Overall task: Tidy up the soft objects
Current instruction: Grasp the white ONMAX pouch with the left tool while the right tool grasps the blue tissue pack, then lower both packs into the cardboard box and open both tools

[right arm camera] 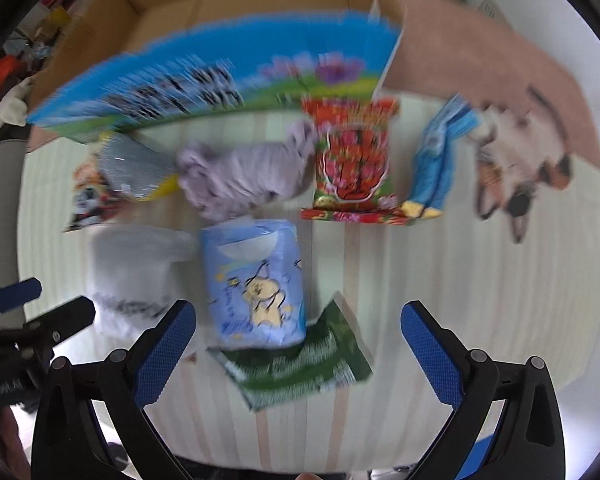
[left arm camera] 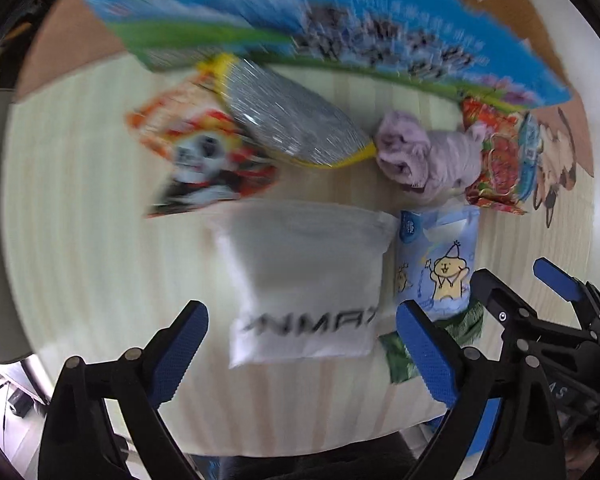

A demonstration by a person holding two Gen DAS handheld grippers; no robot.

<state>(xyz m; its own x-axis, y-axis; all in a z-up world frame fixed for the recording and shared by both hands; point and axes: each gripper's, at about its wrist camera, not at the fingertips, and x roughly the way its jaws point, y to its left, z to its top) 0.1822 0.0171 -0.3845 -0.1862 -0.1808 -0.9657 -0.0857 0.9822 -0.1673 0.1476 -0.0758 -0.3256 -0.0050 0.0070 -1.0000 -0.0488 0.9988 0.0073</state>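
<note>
white pouch (left arm camera: 304, 280): on table (left arm camera: 100, 240), long axis running away from camera, black lettering at near end, blurred
left gripper (left arm camera: 300, 344): fingers wide apart, empty, above pouch
right gripper (right arm camera: 298, 344): wide apart, empty

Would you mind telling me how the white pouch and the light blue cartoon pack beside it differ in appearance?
The white pouch is plain apart from dark lettering near one end, while the light blue cartoon pack carries yellow cartoon figures. The white pouch looks wider than the light blue cartoon pack. The light blue cartoon pack lies partly over a green packet; the white pouch rests on the table. Both lie flat, side by side.
</note>
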